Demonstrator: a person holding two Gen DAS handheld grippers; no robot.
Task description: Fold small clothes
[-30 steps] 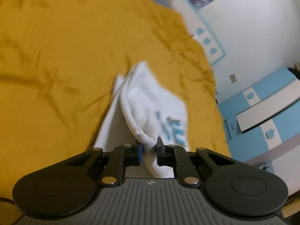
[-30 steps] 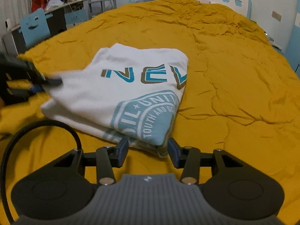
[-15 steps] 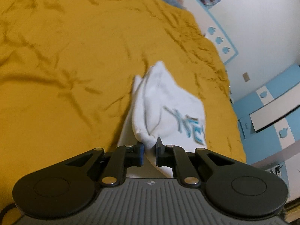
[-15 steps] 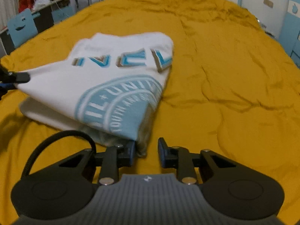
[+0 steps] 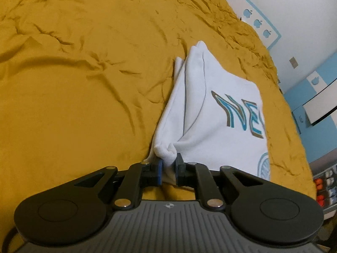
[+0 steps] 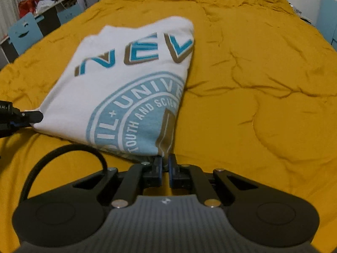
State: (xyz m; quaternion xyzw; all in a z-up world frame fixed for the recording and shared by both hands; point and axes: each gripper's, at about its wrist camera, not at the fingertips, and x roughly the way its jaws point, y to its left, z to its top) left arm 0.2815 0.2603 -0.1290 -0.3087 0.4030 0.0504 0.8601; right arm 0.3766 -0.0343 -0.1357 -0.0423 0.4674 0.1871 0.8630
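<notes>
A folded white T-shirt (image 5: 210,116) with blue lettering and a round blue print (image 6: 126,80) lies on a mustard-yellow bedspread (image 5: 84,84). My left gripper (image 5: 168,165) has a bunched white corner of the shirt pinched between its blue pads, and its jaws are opening slightly. My right gripper (image 6: 165,165) is shut on the shirt's near corner by the round print, with a thin edge of cloth between the pads. In the right wrist view, one of the left gripper's fingers (image 6: 31,116) shows at the shirt's left corner.
The yellow bedspread (image 6: 252,105) spreads wide around the shirt, creased in places. A white headboard with blue apple shapes (image 5: 257,23) and blue cabinets (image 5: 316,97) stand beyond. A desk with shelves (image 6: 52,2) and a blue chair (image 6: 25,31) are at the bed's left. A black cable (image 6: 63,149) loops beside my right gripper.
My right gripper has come in to the shirt's near corner and closed on it. Both grippers have sunk toward the bed. The left one kept its pinch on the bunched corner.
</notes>
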